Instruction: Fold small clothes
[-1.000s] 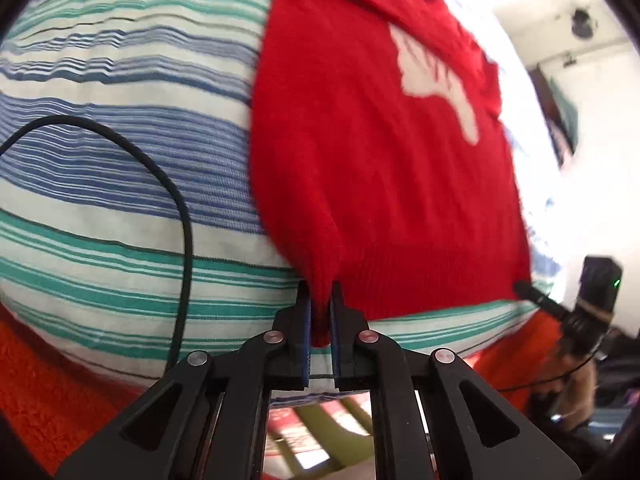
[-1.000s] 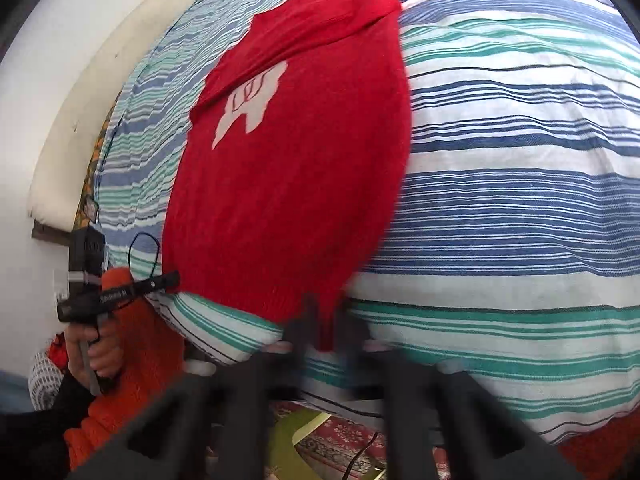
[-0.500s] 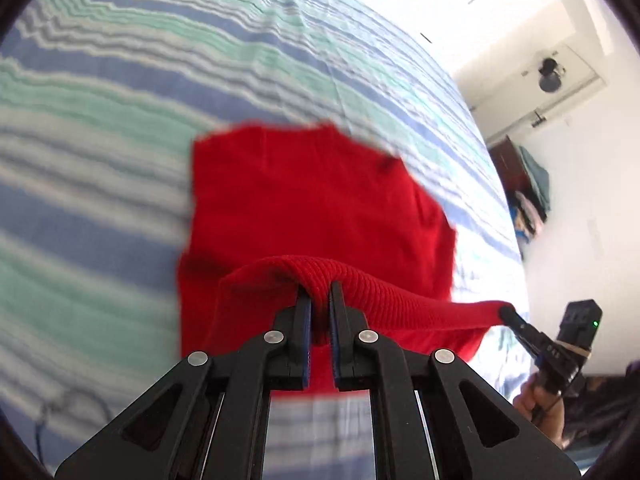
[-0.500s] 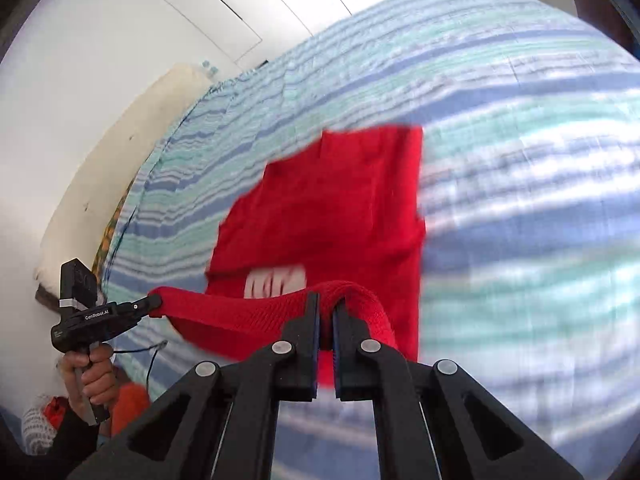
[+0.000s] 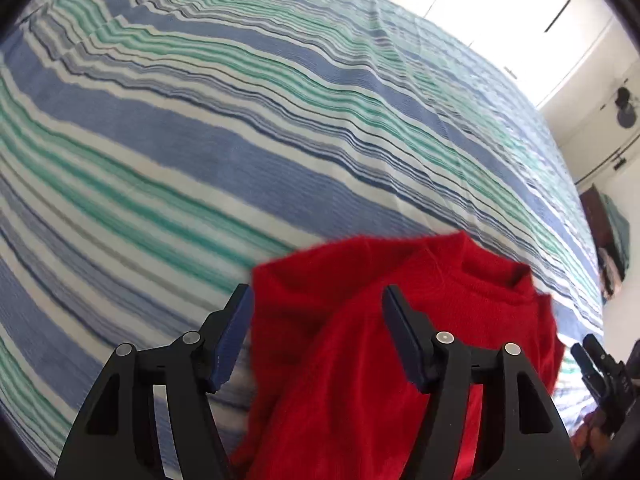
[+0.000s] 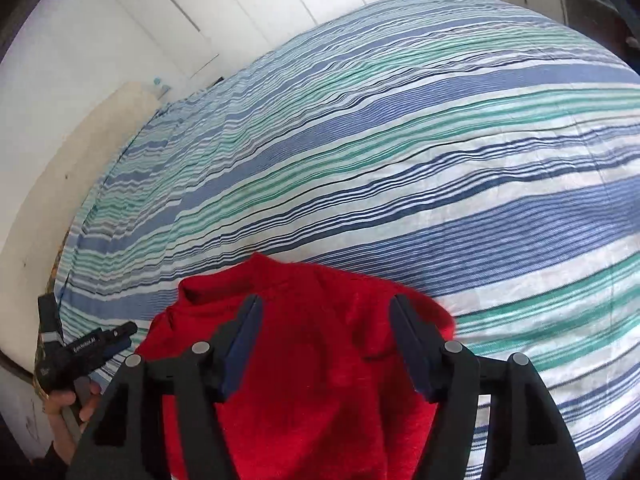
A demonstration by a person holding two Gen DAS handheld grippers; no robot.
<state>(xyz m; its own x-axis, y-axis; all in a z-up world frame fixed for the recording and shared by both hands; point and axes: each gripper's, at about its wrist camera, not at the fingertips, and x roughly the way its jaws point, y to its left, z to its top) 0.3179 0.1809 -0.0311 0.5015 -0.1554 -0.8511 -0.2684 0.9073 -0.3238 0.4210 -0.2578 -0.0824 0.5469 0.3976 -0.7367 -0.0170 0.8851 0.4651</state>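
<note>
Both grippers hover over the red knitted sweater [image 5: 360, 360], which lies bunched on the near part of the blue, green and white striped bedsheet [image 5: 240, 140]. Left gripper [image 5: 316, 336]: jaws spread wide, nothing between them but air above the knit. Right gripper [image 6: 324, 344]: jaws wide apart too, the sweater lying loose beneath. White cupboard doors [image 6: 240, 0] stand far behind.
</note>
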